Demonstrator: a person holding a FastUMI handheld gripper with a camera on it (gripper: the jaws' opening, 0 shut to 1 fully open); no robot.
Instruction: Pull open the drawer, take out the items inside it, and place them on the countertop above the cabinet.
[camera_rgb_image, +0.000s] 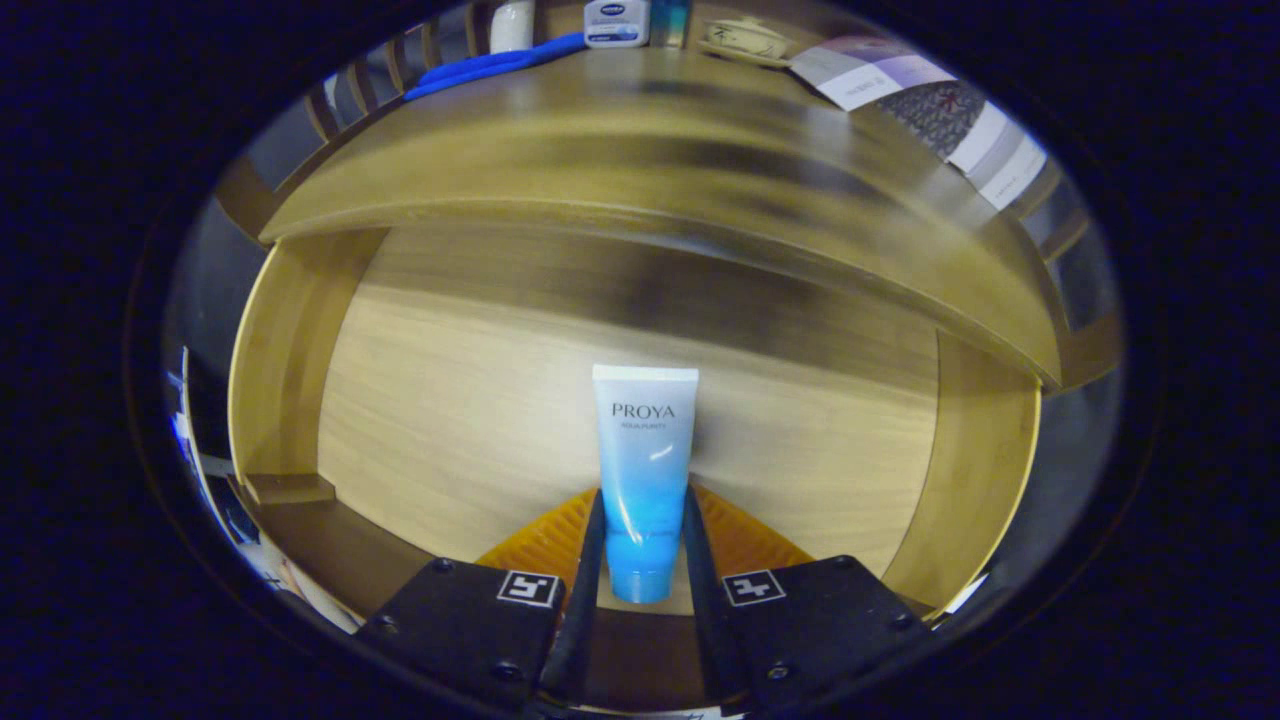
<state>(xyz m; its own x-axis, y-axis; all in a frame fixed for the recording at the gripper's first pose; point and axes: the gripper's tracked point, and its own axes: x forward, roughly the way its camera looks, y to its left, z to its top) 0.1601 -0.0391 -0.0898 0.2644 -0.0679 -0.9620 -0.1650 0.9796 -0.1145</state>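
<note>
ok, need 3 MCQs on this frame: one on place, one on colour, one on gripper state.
1. Where is the tube?
A. On the countertop
B. Between the fingers of the hand-held gripper, over the open drawer
C. On the floor

2. What colour is the tube?
A. Blue, fading to white
B. Red
C. Green

3. The gripper is:
A. Wide open
B. Shut on the tube
C. Shut on the blue cloth

Key: B, both fingers flank it above the drawer floor; A, blue cap end, whitish far end; B, both fingers press its sides.

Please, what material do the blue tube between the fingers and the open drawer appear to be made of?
Blue tube, gripped between both fingers: probably soft plastic with a glossy finish, judging by the small white highlight on it. Drawer: looks like light wood or wood-grain laminate, matte; which one is unclear.
</note>
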